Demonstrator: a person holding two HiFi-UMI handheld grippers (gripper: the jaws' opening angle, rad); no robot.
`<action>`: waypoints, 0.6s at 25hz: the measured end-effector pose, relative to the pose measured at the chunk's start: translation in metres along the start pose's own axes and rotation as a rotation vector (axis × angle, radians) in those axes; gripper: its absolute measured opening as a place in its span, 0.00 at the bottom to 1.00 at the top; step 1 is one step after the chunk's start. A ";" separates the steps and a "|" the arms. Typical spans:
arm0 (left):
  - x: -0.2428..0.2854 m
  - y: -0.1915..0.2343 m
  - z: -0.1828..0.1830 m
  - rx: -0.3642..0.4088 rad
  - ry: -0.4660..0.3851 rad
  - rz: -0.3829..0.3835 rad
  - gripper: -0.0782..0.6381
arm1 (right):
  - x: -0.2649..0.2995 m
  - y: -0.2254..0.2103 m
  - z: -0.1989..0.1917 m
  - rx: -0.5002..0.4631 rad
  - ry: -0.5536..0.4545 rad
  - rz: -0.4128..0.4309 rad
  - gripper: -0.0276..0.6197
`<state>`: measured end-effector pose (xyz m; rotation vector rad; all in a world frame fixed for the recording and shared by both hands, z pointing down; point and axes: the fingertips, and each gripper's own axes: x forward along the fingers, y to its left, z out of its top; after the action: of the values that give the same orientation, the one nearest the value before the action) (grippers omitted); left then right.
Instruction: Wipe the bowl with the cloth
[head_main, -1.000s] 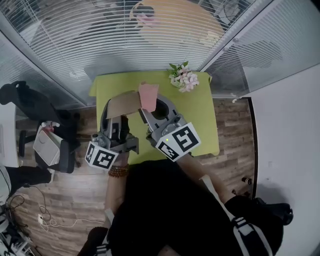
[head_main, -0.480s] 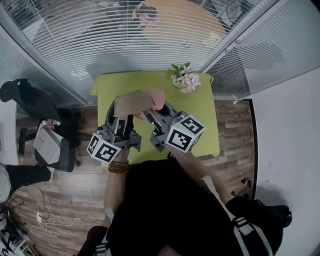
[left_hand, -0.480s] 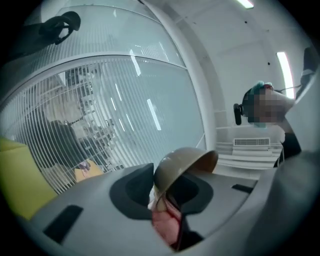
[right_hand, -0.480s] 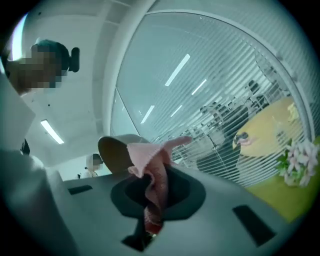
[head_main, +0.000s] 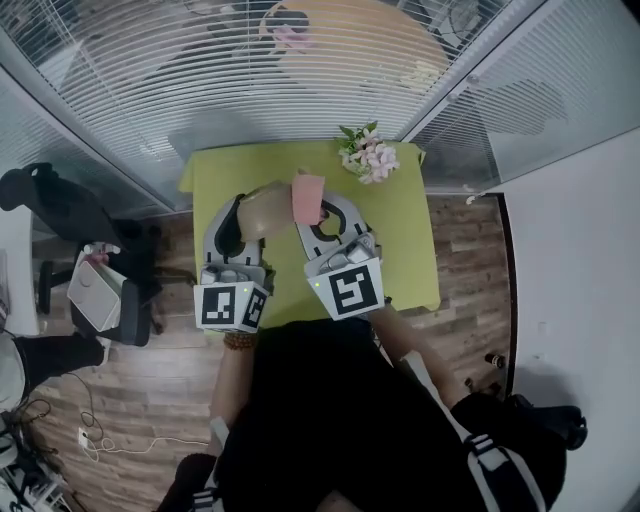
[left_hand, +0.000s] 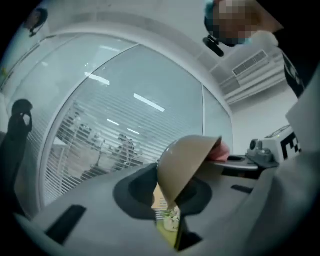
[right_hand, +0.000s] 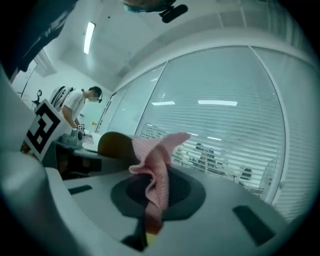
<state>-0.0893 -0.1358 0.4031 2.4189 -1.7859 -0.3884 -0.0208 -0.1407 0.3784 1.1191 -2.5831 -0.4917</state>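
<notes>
Grip first: my left gripper (left_hand: 167, 220) clenches the tan round bowl (left_hand: 185, 160) over the green counter (head_main: 400, 250). At its 3 o'clock, my right gripper (right_hand: 147, 227) pinches the pink knitted cloth (right_hand: 157, 175). I'd sweep inside, steadily.

We look from head view, high above own shoulders, facing steeply down: green table (head_main: 400, 240), wood floor (head_main: 150, 400), left gripper (head_main: 243, 222) and right gripper (head_main: 318, 215) at mid distance. Left gripper view rides on left gripper, looks along its jaws about level toward blinds (left_hand: 100, 145); bowl (left_hand: 182, 162) very near lens. Right gripper view looks along right gripper's jaws, also toward blinds; cloth (right_hand: 157, 170) very near lens. We find bowl, cloth and blinds in all three views; each gripper view catches other gripper at its edge.
</notes>
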 end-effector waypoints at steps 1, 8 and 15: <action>0.000 -0.001 0.000 -0.038 -0.001 -0.017 0.19 | -0.001 -0.002 0.003 0.012 -0.018 -0.005 0.07; -0.001 -0.008 0.007 -0.360 -0.042 -0.169 0.18 | -0.002 -0.008 0.013 0.394 -0.130 0.041 0.07; -0.005 -0.001 0.006 -0.626 -0.107 -0.270 0.18 | 0.006 0.006 0.001 0.693 -0.103 0.219 0.07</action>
<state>-0.0914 -0.1305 0.3983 2.1907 -1.1217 -0.9542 -0.0294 -0.1413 0.3803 0.9757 -3.0080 0.4468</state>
